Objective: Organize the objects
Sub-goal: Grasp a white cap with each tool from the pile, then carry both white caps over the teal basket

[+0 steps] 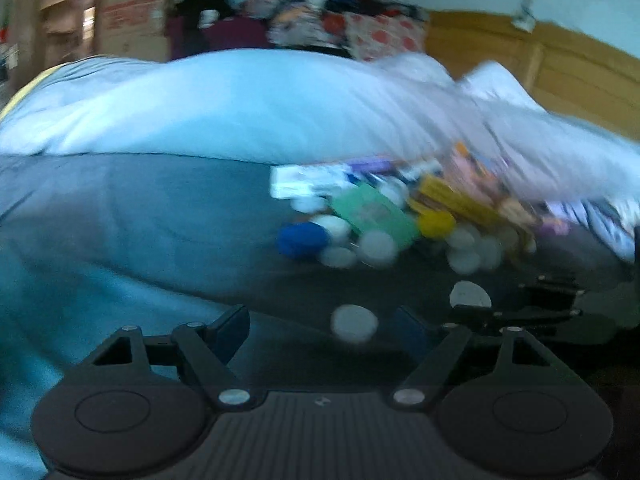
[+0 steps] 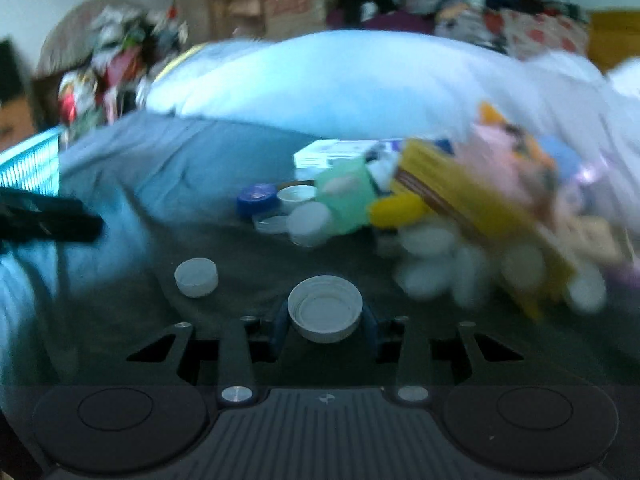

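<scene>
Right gripper (image 2: 325, 330): your fingers pinch a white cap (image 2: 325, 307), near the heap's left.
Left gripper (image 1: 322, 326): spread, empty, above the bedsheet (image 1: 140, 216).
Risk: your shallow rim grip could let it pop free.

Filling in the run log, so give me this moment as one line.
right gripper: shut on white cap | left gripper: open, holds nothing | loose white cap apart | pile on grey bedsheet

Black linkages, silver screws, blue fingers (image 2: 280, 330)
</scene>
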The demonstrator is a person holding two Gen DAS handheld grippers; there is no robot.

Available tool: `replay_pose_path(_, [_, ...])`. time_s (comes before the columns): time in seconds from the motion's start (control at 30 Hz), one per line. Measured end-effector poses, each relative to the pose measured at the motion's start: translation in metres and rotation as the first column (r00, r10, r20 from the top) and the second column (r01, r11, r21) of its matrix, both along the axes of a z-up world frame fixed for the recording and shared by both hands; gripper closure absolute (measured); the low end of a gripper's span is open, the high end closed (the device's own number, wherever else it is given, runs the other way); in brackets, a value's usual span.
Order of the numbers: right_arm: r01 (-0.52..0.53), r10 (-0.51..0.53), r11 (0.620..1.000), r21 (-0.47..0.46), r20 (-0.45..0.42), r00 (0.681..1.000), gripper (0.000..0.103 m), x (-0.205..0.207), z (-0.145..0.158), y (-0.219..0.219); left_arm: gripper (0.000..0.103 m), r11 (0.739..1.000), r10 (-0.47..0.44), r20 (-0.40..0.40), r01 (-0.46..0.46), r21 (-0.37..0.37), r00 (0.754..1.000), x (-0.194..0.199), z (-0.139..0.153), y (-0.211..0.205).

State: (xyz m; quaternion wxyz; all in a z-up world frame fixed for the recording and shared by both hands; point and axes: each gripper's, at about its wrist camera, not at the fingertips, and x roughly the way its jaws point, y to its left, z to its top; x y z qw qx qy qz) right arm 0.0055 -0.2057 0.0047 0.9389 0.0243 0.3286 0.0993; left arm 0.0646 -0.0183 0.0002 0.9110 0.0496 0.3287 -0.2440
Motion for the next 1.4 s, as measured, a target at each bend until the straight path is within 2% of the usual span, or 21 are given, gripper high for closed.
replay_pose_path(0.1, [0.025,-0.025,0.998,0.049,-0.006,1.000,0.063,-0.002,-0.005,-0.011,0.034,0.996,-0.075,0.024,0.073,0.058,0.997,0.007,-0.020,-0.030])
replay_pose_path(0.13, [0.029,-0.028,0.998,0.053,-0.005,1.000,0.063,-0.001,-0.006,-0.012,0.037,0.993,-0.082,0.024,0.080,0.082,0.996,0.012,-0.027,-0.039])
replay_pose_path(0.27, [0.028,-0.028,0.997,0.069,0.003,1.000,0.063,-0.003,-0.010,-0.013,0.043,0.994,-0.068,0.000,0.067,0.087,0.998,0.025,-0.043,-0.051])
replay_pose_path(0.33, [0.026,-0.027,0.997,0.073,0.007,1.000,0.063,-0.003,-0.011,-0.012,0.050,0.993,-0.068,-0.016,0.069,0.094,0.998,0.028,-0.048,-0.053])
replay_pose_path(0.37, [0.025,-0.026,0.997,0.075,0.009,1.000,0.063,-0.003,-0.010,-0.012,0.057,0.994,-0.062,-0.010,0.062,0.091,0.998,0.028,-0.051,-0.053])
replay_pose_path(0.4, [0.025,-0.026,0.997,0.077,0.011,1.000,0.063,-0.002,-0.010,-0.012,0.070,0.995,-0.056,-0.009,0.056,0.088,0.998,0.028,-0.051,-0.052])
replay_pose_path(0.47, [0.027,-0.029,0.996,0.082,0.020,0.999,0.063,-0.008,-0.006,-0.012,0.070,0.996,-0.040,-0.023,0.042,0.074,0.999,0.028,-0.047,-0.049])
replay_pose_path(0.57, [0.022,-0.028,0.995,0.093,0.061,0.998,0.063,-0.010,0.008,-0.010,0.070,0.999,0.004,0.015,-0.005,0.037,1.000,0.019,-0.022,-0.038])
replay_pose_path(0.63, [0.009,-0.019,0.995,0.095,0.111,0.994,0.063,-0.009,0.027,-0.007,0.070,0.999,0.043,0.074,-0.043,0.005,0.996,0.011,0.006,-0.025])
replay_pose_path(0.7, [-0.010,-0.008,0.994,0.106,0.171,0.985,0.063,-0.004,0.053,-0.001,0.070,0.996,0.090,0.141,-0.089,-0.016,0.986,0.005,0.038,-0.012])
replay_pose_path(0.77, [-0.033,0.006,0.993,0.116,0.231,0.973,0.063,0.004,0.082,0.007,0.070,0.987,0.159,0.206,-0.151,-0.054,0.966,0.000,0.075,0.011])
replay_pose_path(0.83, [-0.067,0.025,0.989,0.134,0.296,0.955,0.063,0.014,0.114,0.018,0.070,0.972,0.235,0.271,-0.221,-0.081,0.934,-0.008,0.109,0.038])
replay_pose_path(0.93, [-0.135,0.065,0.977,0.167,0.368,0.928,0.063,0.028,0.160,0.041,0.070,0.928,0.372,0.361,-0.351,-0.125,0.855,-0.023,0.153,0.091])
replay_pose_path(1.03, [-0.225,0.128,0.954,0.197,0.413,0.902,0.063,0.039,0.197,0.076,0.070,0.856,0.511,0.399,-0.493,-0.155,0.762,-0.038,0.182,0.152])
replay_pose_path(1.07, [-0.253,0.148,0.945,0.206,0.422,0.894,0.063,0.042,0.207,0.087,0.070,0.821,0.562,0.407,-0.547,-0.165,0.720,-0.045,0.188,0.175])
replay_pose_path(1.1, [-0.288,0.175,0.934,0.210,0.434,0.884,0.063,0.045,0.218,0.103,0.070,0.793,0.599,0.404,-0.584,-0.176,0.692,-0.050,0.191,0.191])
replay_pose_path(1.17, [-0.352,0.229,0.911,0.215,0.445,0.866,0.063,0.048,0.233,0.133,0.070,0.720,0.686,0.363,-0.662,-0.210,0.630,-0.063,0.194,0.234])
replay_pose_path(1.27, [-0.435,0.309,0.868,0.239,0.427,0.850,0.063,0.058,0.250,0.180,0.070,0.653,0.749,0.311,-0.730,-0.202,0.584,-0.076,0.188,0.275])
replay_pose_path(1.33, [-0.484,0.370,0.843,0.237,0.397,0.840,0.063,0.063,0.256,0.212,0.070,0.621,0.779,0.270,-0.756,-0.207,0.566,-0.083,0.183,0.297])
replay_pose_path(1.4, [-0.526,0.430,0.820,0.226,0.363,0.827,0.063,0.066,0.257,0.244,0.070,0.606,0.792,0.240,-0.769,-0.203,0.561,-0.092,0.180,0.318])
